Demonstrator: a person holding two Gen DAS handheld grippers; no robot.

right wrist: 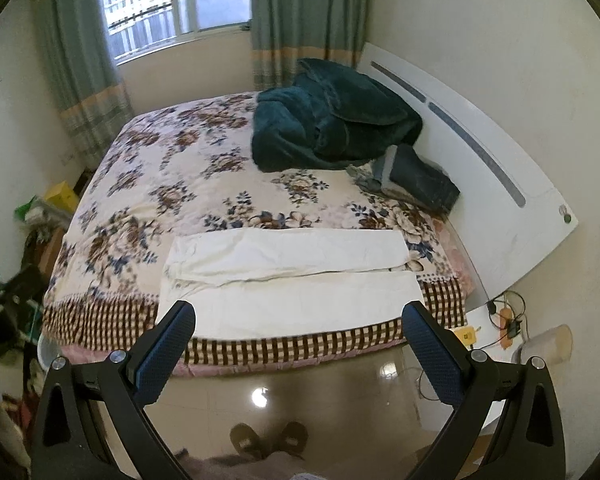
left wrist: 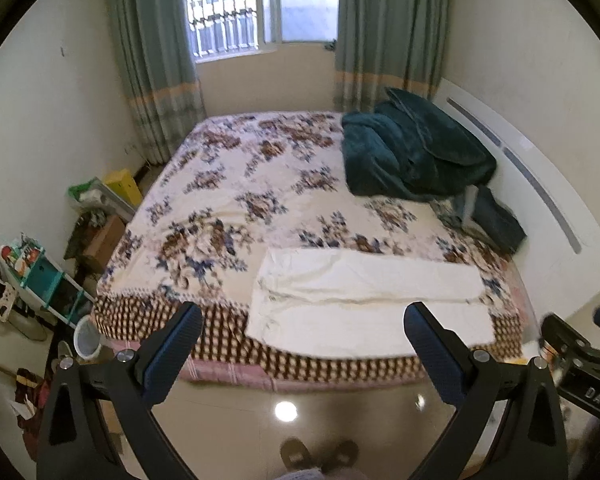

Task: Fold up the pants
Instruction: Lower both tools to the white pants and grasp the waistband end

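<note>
White pants (left wrist: 364,300) lie flat along the near edge of the bed, waist at the left, both legs stretched to the right; they also show in the right wrist view (right wrist: 292,276). My left gripper (left wrist: 304,316) is open and empty, held in the air in front of the bed, short of the pants. My right gripper (right wrist: 300,316) is open and empty too, also short of the bed edge. Part of the right gripper shows at the right edge of the left wrist view (left wrist: 580,360).
The bed (left wrist: 228,200) has a floral cover with a checked border. A dark green blanket (left wrist: 412,152) and folded dark clothes (left wrist: 488,216) lie by the white headboard (left wrist: 540,184). Clutter and boxes (left wrist: 60,264) stand left. Nightstand with cables (right wrist: 500,320) right. Glossy floor (left wrist: 292,416) below.
</note>
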